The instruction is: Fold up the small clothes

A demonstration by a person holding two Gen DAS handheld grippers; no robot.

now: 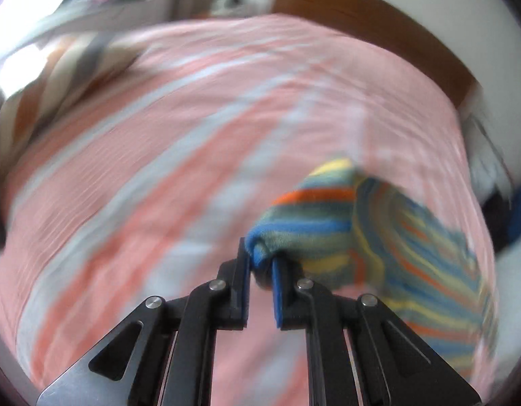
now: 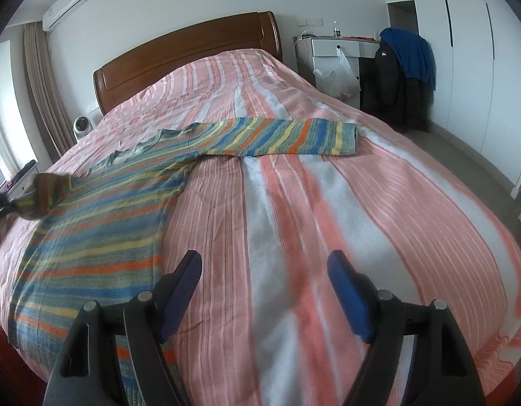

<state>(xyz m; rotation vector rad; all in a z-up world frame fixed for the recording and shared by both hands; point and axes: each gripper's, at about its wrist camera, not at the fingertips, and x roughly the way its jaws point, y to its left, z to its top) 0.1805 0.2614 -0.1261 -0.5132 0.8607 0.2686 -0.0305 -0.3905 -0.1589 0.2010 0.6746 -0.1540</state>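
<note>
The left hand-held gripper (image 1: 260,264), angling downward, is pinching the striped knit sweater's (image 2: 101,223) cuff; the right hand-held gripper (image 2: 263,270) is hovering open over the ribbed bedspread (image 2: 294,203).

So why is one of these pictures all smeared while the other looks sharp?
Left wrist view: the striped bedspread is streaked with motion blur, and only the left gripper, shut on the striped sweater's cuff, stays crisp. Right wrist view: sharp and evenly lit, though the fisheye lens bulges the bed; the right gripper is open.

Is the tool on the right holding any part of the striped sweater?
No: the right tool stands open over the bedspread, with the striped sweater lying beside it.
</note>
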